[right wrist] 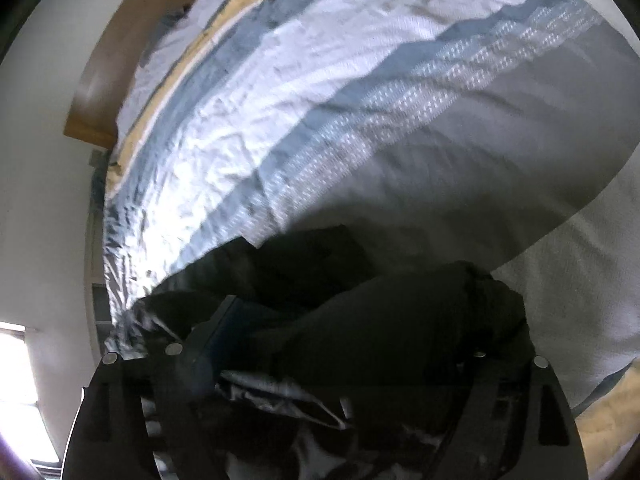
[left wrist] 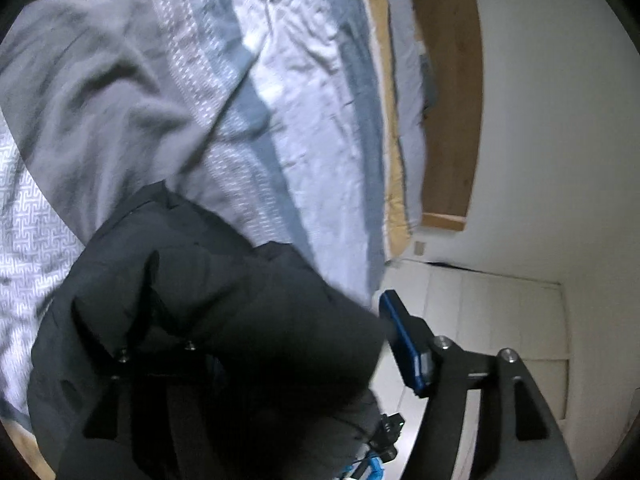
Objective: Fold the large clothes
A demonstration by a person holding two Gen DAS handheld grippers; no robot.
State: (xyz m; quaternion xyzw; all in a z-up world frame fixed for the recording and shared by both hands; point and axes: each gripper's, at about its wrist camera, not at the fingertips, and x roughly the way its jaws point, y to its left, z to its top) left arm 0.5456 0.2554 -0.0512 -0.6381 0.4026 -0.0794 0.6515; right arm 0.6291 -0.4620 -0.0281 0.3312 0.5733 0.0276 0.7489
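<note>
A black jacket [left wrist: 208, 300] lies bunched on the bed's striped cover [left wrist: 300, 120], low in the left wrist view. My left gripper [left wrist: 256, 320] stands open over it. Its blue-padded right finger [left wrist: 404, 344] is bare beside the cloth, and the jacket drapes over and hides the left finger. In the right wrist view the same jacket [right wrist: 320, 264] is heaped between the wide-apart jaws of my right gripper [right wrist: 360, 320], which is open. The left finger [right wrist: 212, 336] shows a dark blue pad clear of the cloth, while folds cover the right finger.
The cover [right wrist: 280, 120] has white, blue and grey bands, with a yellow edge [left wrist: 386, 120] along the bed's side. A wooden headboard [left wrist: 452, 100] stands against the white wall. Pale floor tiles [left wrist: 480, 320] lie beside the bed. A bright window [right wrist: 16, 360] sits at the left.
</note>
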